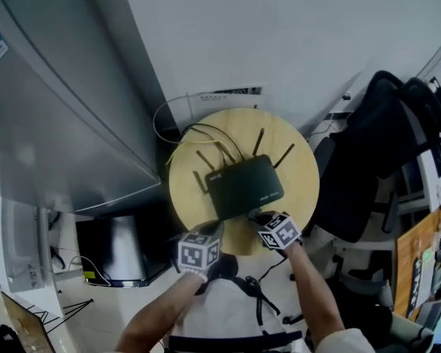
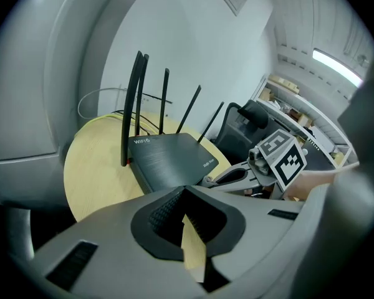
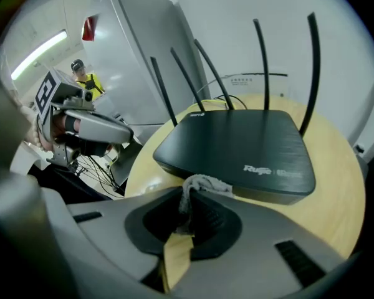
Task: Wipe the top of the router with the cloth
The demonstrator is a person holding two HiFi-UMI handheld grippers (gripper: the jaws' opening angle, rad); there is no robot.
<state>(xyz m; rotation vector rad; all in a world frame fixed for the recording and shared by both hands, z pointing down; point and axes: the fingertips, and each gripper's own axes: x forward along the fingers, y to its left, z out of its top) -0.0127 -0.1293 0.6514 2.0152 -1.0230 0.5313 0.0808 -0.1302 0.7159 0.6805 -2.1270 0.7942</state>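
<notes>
The black router (image 2: 174,161) has small white letters on its top, at the back corner by the aerials: "WIFI6". Near its front edge is a white brand word that looks like "Ruijie". A second word sits beside it, too blurry to read. A white label (image 1: 228,93) on the wall behind the table has print too small to read. A red sign (image 3: 89,28) on the big grey cabinet is blurry too.

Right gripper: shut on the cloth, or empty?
Shut on the cloth: the right gripper pinches a grey wad between its jaws, beside the router.
</notes>
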